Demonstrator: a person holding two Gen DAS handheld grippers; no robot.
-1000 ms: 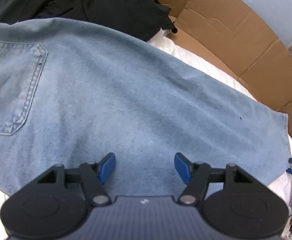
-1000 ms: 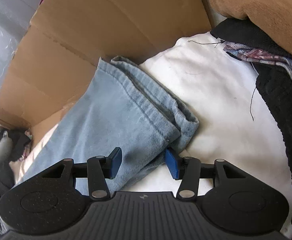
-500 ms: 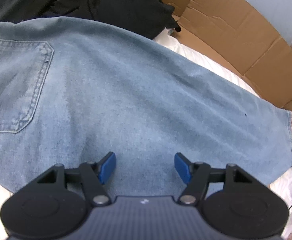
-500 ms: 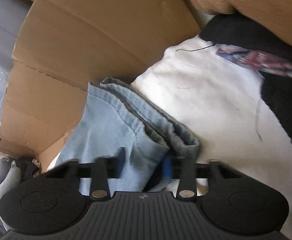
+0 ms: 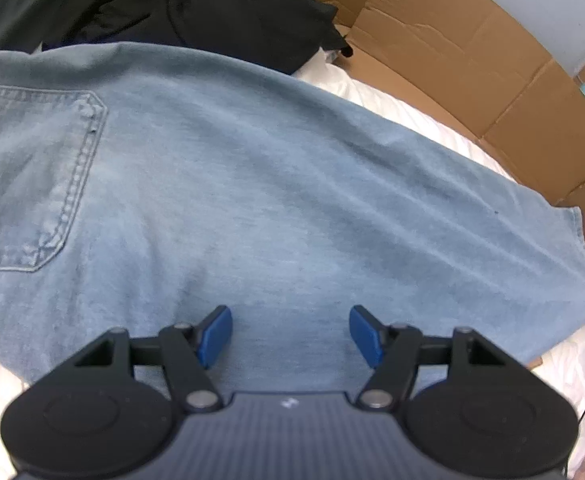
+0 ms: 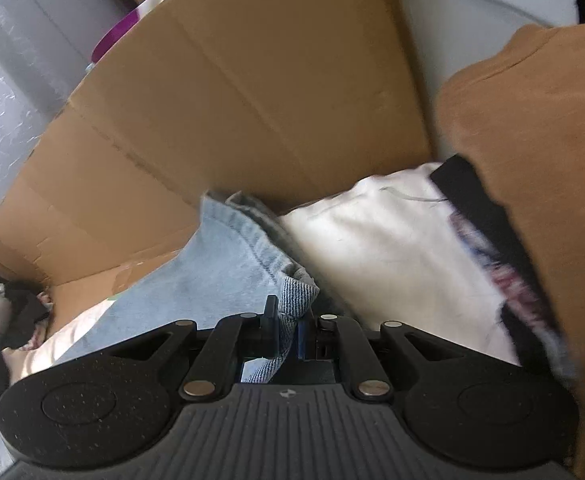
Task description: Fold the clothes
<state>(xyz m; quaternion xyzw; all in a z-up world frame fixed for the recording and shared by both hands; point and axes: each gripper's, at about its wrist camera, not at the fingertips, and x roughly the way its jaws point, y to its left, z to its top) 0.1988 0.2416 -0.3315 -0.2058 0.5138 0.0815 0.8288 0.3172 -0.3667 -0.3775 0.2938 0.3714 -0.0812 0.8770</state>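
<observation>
The jeans were pale, washed-out blue denim, spread flat on white bedding, a stitched back pocket up and to the left of the left gripper. That gripper hung over the cloth with its jaws well apart, holding nothing. The right gripper was clamped tight on the hem end of the leg (its twill weave showed between the pads), cardboard beyond it and a brown garment to its right.
</observation>
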